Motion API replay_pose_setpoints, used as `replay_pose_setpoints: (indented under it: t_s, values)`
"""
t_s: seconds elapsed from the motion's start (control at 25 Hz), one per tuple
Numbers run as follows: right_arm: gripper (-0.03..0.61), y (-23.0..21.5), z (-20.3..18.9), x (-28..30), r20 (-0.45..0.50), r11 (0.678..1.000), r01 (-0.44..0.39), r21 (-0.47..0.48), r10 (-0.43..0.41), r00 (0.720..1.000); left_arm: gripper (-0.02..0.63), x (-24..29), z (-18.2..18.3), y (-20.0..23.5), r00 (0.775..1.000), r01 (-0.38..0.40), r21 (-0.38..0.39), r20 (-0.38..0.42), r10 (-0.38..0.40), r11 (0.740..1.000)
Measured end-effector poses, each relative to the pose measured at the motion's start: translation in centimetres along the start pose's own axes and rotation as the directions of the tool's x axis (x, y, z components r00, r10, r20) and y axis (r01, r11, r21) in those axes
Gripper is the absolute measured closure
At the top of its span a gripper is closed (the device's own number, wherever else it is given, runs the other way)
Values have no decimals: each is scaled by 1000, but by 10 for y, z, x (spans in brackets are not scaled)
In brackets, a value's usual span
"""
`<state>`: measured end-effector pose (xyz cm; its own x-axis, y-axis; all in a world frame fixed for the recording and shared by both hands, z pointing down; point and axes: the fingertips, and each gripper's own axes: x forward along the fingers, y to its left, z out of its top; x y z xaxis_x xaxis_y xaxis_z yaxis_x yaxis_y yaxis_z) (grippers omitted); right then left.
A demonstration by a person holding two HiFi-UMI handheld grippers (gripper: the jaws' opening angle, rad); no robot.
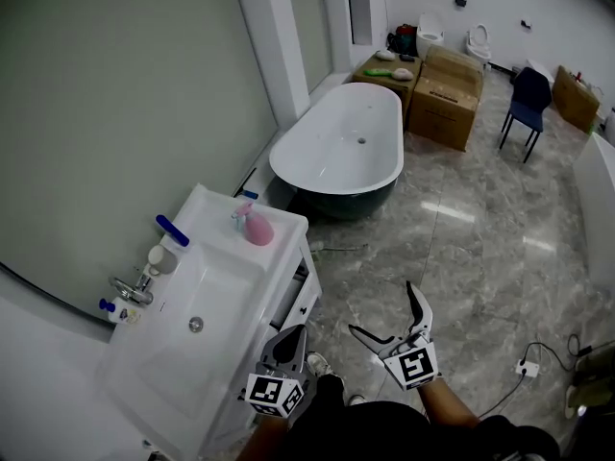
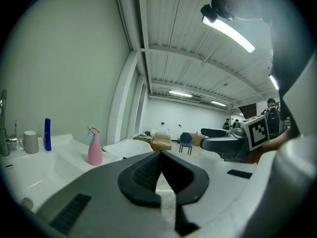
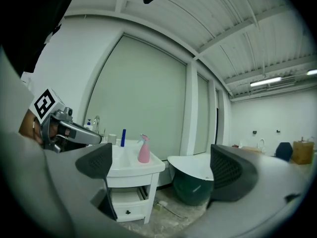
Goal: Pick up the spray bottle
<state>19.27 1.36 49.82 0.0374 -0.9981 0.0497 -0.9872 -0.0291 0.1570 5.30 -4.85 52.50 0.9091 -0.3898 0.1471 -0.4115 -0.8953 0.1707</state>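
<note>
Away on washstand: pink spray bottle

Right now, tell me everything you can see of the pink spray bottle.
The spray bottle has a pink, plastic-looking body that widens to a rounded base, a narrow neck and a trigger head in pale and pink. It stands upright on the white counter, at the end of the sink basin nearest the bathtub. Only the counter touches it; the left gripper and right gripper are both well away from it.
</note>
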Motion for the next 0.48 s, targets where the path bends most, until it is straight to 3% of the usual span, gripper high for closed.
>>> replay_pose_setpoints:
  t_s: [0.48]
  values:
    - [-11,6,24,149,14,996,-83,13,83,996,621,45,41,116,998,-53,11,23,53,999]
